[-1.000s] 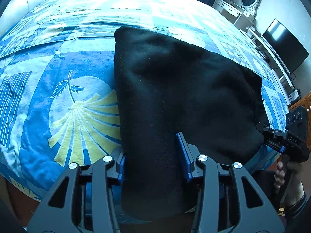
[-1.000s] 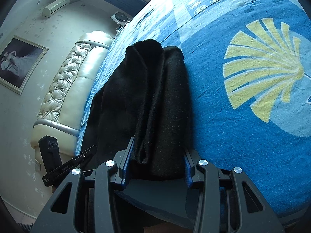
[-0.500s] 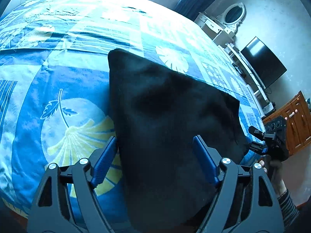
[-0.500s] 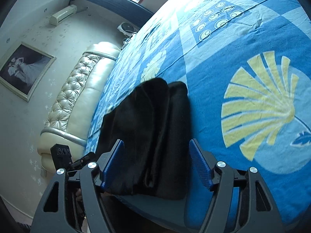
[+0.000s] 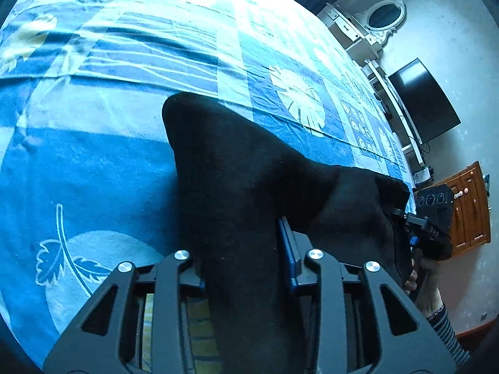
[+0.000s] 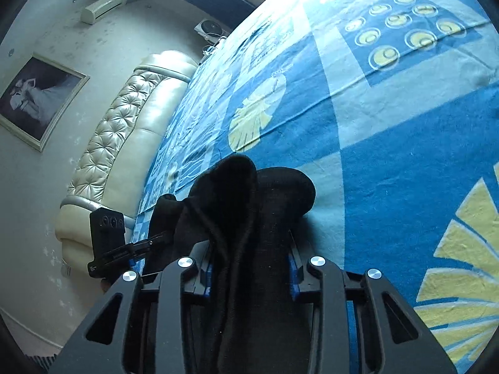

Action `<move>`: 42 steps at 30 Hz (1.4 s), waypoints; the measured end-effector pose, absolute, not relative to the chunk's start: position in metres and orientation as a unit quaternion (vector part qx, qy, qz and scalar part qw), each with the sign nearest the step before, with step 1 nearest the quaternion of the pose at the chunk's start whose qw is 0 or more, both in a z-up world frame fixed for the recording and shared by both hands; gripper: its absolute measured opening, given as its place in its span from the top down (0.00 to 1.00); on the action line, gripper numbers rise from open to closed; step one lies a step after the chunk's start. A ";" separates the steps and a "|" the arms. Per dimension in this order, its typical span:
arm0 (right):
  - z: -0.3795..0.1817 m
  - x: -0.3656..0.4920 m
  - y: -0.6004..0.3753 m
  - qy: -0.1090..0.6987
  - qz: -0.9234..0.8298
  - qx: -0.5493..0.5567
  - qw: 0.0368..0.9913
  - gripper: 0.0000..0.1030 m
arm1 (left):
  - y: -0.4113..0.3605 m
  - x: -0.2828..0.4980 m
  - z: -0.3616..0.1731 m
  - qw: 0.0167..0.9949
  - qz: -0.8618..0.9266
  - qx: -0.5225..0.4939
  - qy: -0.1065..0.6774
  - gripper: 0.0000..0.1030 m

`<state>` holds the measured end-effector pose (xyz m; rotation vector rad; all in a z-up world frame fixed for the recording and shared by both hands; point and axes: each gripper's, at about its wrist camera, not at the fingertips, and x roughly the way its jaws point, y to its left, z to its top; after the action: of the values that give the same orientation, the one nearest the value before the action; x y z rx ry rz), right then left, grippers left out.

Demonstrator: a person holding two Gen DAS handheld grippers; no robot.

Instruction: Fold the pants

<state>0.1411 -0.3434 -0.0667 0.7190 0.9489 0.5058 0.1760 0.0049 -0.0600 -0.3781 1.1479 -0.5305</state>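
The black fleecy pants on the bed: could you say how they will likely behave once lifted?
The black fleecy pants will probably sag between the left gripper and right gripper, since they already bunch in soft folds. The thick nap suggests they won't slip easily.

A blue patterned bedspread (image 5: 93, 162) fills the room; cream tufted headboard (image 6: 124, 143) at nine o'clock, possibly a dark television (image 5: 424, 99) at three.
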 end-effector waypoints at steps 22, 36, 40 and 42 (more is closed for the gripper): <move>-0.088 0.224 -0.340 0.425 0.208 0.398 0.786 0.54 | 0.040 0.254 -0.060 0.820 -0.211 -0.187 0.497 0.58; -0.087 0.143 -0.335 0.438 0.216 0.389 0.781 0.33 | 0.065 0.135 -0.079 0.783 -0.244 -0.285 0.497 0.23; -0.087 0.148 -0.330 0.440 0.209 0.385 0.784 0.62 | 0.048 0.134 -0.076 0.790 -0.233 -0.259 0.504 0.53; -0.080 0.144 -0.333 0.430 0.217 0.398 0.781 0.65 | 0.049 0.131 -0.066 0.795 -0.228 -0.253 0.503 0.65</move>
<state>0.1439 -0.3330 -0.0800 0.8597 0.9285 0.4683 0.1306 0.0490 -0.0663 -0.5429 1.0802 -0.4893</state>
